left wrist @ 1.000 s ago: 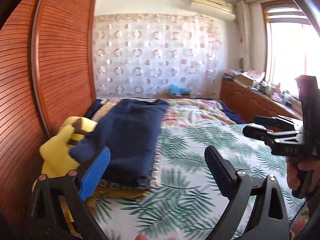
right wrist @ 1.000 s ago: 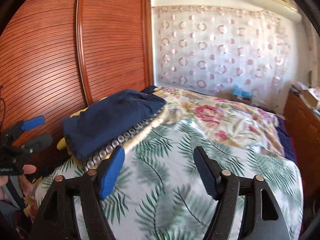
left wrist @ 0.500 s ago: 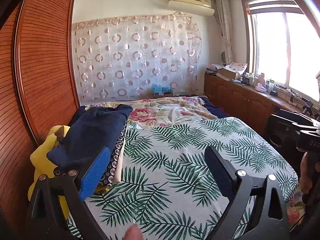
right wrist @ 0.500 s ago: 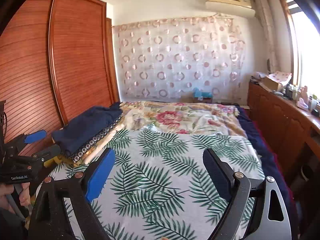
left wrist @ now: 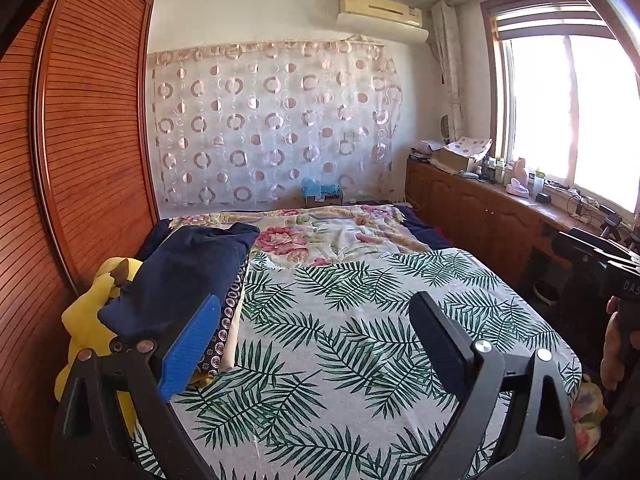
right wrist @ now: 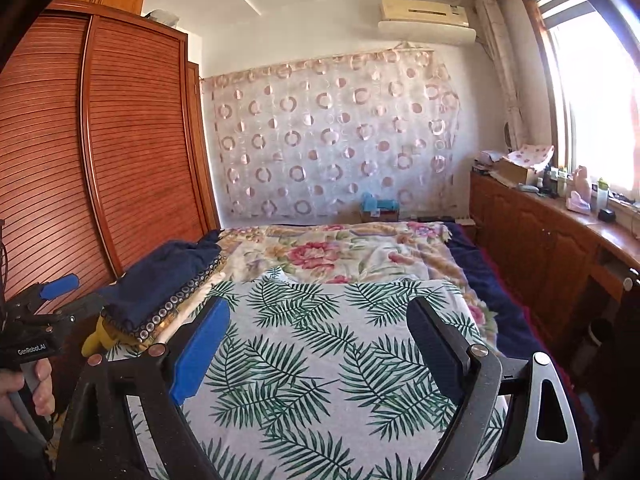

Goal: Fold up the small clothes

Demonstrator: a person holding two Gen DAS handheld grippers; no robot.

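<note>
Bedroom: we had a bed with a palm-leaf sheet (right wrist: 320,360) as the work surface, a slatted wooden wardrobe (right wrist: 120,160) on the left, a circle-print curtain (left wrist: 272,128) behind.
Right gripper (right wrist: 316,344): jaws stood wide apart, nothing between them, only bare sheet under them. They had spread further than a second before, then held.
Left gripper (left wrist: 316,344): jaws also wide, nothing held.
Change: both cameras had pulled back from the pile; a second earlier it filled the left view, now it sat off to the left of both.
Clothes: the folded stack (right wrist: 168,284) lay at the bed's left edge by the wardrobe, navy piece on top, a patterned-trim piece under it, a yellow plush toy (left wrist: 92,320) just beside.
Other hand: we saw the person's fingers (right wrist: 40,388) on the left gripper's handle.
Read: we judged one garment had been placed and released; no unfolded item was visible on the sheet.
Next: fetch another piece, or the task was finished; we could not tell which.
</note>
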